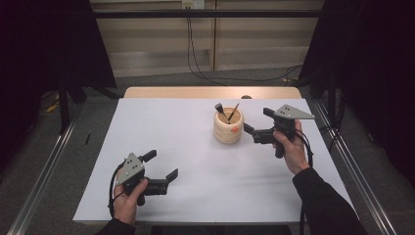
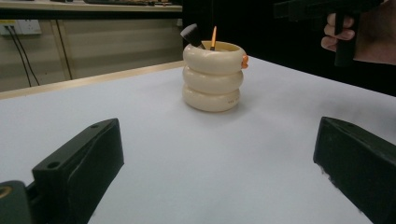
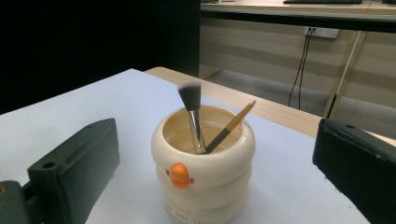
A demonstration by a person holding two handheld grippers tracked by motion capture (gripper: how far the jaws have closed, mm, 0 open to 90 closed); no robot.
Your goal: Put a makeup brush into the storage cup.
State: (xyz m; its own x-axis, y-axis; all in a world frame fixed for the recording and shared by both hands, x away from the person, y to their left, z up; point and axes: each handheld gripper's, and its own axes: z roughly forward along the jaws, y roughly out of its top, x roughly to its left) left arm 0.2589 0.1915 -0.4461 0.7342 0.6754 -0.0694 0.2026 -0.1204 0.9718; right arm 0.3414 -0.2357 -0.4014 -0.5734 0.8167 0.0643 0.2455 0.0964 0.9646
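Now the right gripper (image 1: 255,128), jaws open, faces the cream ringed ceramic holder (image 1: 228,126) just beside it; left gripper (image 1: 164,169), open too, sits well apart.

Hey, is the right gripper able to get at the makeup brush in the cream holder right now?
Probably yes. The right gripper sits open beside the cream holder, and the makeup brush stands above the rim with nothing in between; only the pencil leans close.
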